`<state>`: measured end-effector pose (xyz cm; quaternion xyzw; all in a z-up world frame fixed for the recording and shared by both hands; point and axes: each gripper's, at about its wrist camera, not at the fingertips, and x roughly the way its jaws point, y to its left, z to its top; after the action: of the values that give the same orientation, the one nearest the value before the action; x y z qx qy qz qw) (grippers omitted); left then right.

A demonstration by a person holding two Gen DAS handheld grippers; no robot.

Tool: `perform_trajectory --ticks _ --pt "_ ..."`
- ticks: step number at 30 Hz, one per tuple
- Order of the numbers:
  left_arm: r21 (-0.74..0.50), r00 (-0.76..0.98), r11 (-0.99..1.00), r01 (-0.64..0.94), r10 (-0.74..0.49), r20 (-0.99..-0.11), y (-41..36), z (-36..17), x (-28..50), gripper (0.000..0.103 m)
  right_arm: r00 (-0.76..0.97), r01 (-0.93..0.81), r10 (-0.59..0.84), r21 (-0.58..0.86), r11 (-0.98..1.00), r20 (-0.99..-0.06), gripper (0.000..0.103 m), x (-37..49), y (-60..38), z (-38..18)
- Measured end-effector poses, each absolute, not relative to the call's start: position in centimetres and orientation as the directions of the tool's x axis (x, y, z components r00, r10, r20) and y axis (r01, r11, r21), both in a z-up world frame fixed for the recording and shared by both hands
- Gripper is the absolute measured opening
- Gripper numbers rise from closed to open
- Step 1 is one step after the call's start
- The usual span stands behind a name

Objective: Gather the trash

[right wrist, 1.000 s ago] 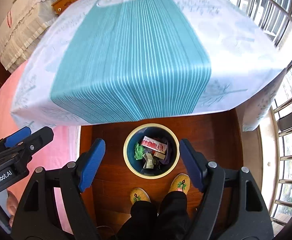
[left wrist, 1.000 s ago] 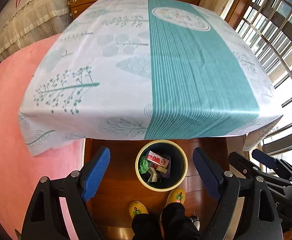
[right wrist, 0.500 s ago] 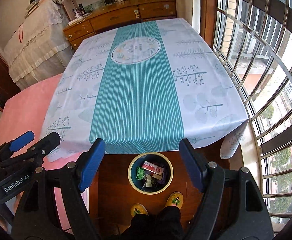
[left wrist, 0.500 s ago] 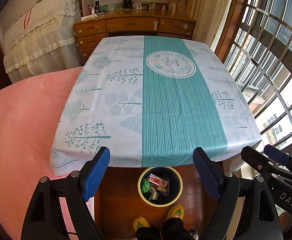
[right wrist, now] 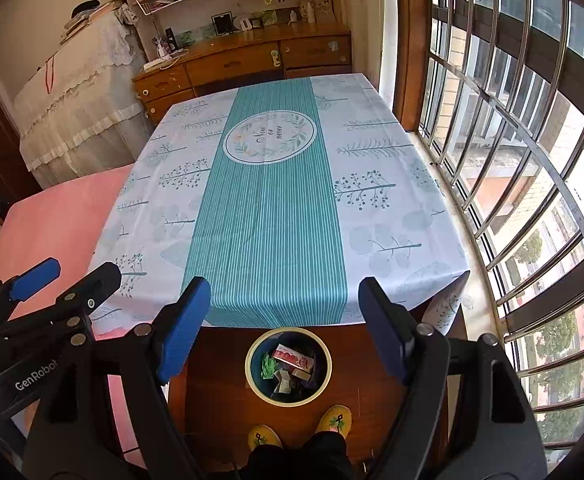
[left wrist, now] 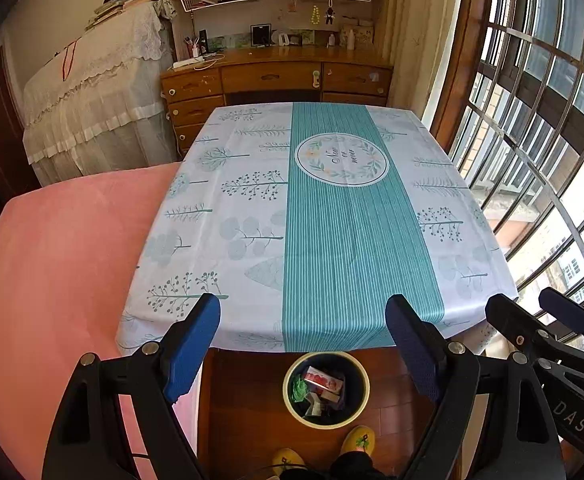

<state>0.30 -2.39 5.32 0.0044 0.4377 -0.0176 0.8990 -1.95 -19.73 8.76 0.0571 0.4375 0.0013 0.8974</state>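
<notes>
A round bin with a cream rim and dark blue inside stands on the wood floor below the table's near edge; it also shows in the right wrist view. It holds trash: a red and white packet, green crumpled paper and other scraps. My left gripper is open and empty, high above the bin. My right gripper is open and empty, also high above the bin. The table under a teal and white cloth shows no trash on it.
A pink bed lies left of the table. A barred window runs along the right. A wooden dresser and shelves stand behind the table. A lace-covered cabinet is at back left. The person's yellow slippers are by the bin.
Both grippers have risen and tilted up from over the bin. The bin now looks smaller and lower in view, and the whole table and back wall have come into sight.
</notes>
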Motion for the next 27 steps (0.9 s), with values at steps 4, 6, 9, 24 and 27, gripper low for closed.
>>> perform_trajectory --ticks 4,6,9,24,27 --pt "-0.005 0.616 0.999 0.033 -0.024 -0.787 -2.4 5.5 0.1 0.086 0.633 0.036 0.056 0.101 0.994 -0.772 0.074 -2.3 -19.6 9.5" --pt "-0.006 0.618 1.000 0.027 -0.021 -0.786 -2.1 5.7 0.1 0.086 0.636 0.029 0.060 0.101 0.994 -0.770 0.074 -2.5 -19.5 9.7" --pt "-0.006 0.620 1.000 0.016 -0.014 -0.785 -1.8 5.9 -0.2 0.086 0.637 0.023 0.062 0.099 0.995 -0.769 0.074 -2.7 -19.3 9.8" --pt "-0.003 0.596 1.000 0.010 -0.008 -0.803 -1.6 5.1 -0.3 0.086 0.628 0.028 0.061 0.101 0.994 -0.776 0.074 -2.8 -19.2 9.6" --pt "-0.003 0.593 1.000 0.010 -0.009 -0.805 -1.6 4.9 -0.2 0.086 0.629 0.024 0.066 0.104 0.994 -0.775 0.074 -2.9 -19.2 9.5"
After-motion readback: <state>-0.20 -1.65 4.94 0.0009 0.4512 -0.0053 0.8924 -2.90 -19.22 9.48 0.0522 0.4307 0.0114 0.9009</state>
